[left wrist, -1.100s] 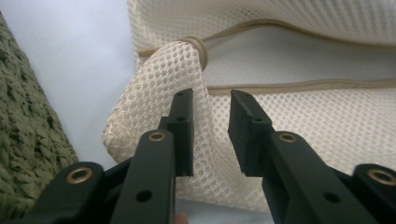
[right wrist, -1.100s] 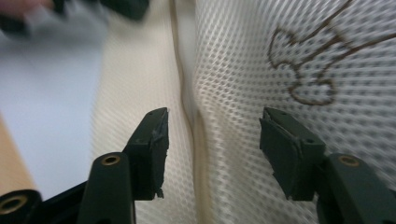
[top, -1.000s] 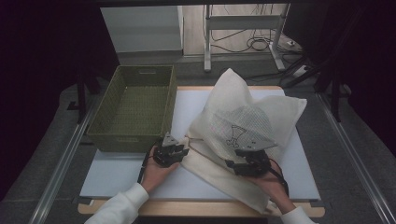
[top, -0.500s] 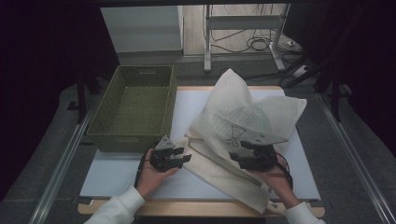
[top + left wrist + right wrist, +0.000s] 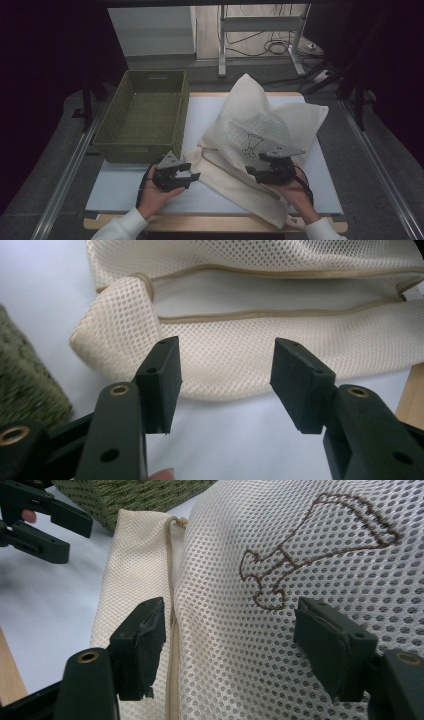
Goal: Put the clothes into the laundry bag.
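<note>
A cream mesh laundry bag [image 5: 260, 130] lies crumpled on the white table top [image 5: 120, 185], with a brown embroidered figure [image 5: 305, 555] on its grey mesh panel. My left gripper [image 5: 192, 176] is open just left of the bag's folded near edge [image 5: 220, 355], with nothing between its jaws. My right gripper [image 5: 252, 171] is open over the bag's mesh panel [image 5: 235, 645], next to the bag's tan seam [image 5: 172, 615]. In the right gripper view the left gripper [image 5: 65, 530] shows at the upper left.
A green woven basket [image 5: 145, 115] stands empty at the table's left, close behind my left gripper. The wooden table edge [image 5: 200, 224] runs along the front. Metal rails [image 5: 70, 170] flank the table on both sides.
Both grippers have drawn back toward the front edge. The left one has come off the bag's edge and moved slightly left. The bag has settled lower.
</note>
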Motion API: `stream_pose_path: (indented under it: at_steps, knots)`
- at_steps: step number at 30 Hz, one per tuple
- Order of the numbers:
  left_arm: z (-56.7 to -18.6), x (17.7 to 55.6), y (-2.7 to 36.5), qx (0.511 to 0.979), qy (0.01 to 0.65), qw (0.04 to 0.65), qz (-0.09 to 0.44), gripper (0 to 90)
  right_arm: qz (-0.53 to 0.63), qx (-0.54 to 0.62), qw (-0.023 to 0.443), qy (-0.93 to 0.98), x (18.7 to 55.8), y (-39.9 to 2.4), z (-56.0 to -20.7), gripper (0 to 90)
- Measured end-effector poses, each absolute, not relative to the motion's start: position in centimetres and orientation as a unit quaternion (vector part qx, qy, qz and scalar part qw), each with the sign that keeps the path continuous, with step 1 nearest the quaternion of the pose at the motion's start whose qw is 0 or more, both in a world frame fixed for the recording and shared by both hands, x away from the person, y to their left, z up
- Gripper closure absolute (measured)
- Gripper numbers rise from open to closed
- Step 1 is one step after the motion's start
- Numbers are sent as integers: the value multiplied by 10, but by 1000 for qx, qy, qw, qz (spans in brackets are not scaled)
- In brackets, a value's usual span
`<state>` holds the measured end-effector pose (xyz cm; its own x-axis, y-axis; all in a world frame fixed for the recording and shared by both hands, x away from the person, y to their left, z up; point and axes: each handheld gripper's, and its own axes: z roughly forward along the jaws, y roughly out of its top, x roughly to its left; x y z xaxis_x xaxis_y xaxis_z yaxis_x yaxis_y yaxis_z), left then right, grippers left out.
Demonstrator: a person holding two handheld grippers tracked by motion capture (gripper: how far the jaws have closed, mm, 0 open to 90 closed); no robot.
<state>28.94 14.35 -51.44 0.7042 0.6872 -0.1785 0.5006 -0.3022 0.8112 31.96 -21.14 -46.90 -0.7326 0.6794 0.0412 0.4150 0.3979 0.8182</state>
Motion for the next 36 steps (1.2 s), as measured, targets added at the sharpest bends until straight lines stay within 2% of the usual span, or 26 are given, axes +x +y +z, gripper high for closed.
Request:
stream_pose_path:
  at_steps: [11, 29, 36]
  knots:
    - [-510, 283, 158, 795, 375, 466, 103, 428, 446, 343, 162, 810, 311, -212, -471, 275]
    - [-512, 268, 184, 795, 383, 458, 111, 405, 461, 385, 190, 776, 292, -267, -486, 265]
    - [-513, 270, 184, 797, 384, 453, 114, 400, 464, 384, 197, 774, 291, -271, -486, 261]
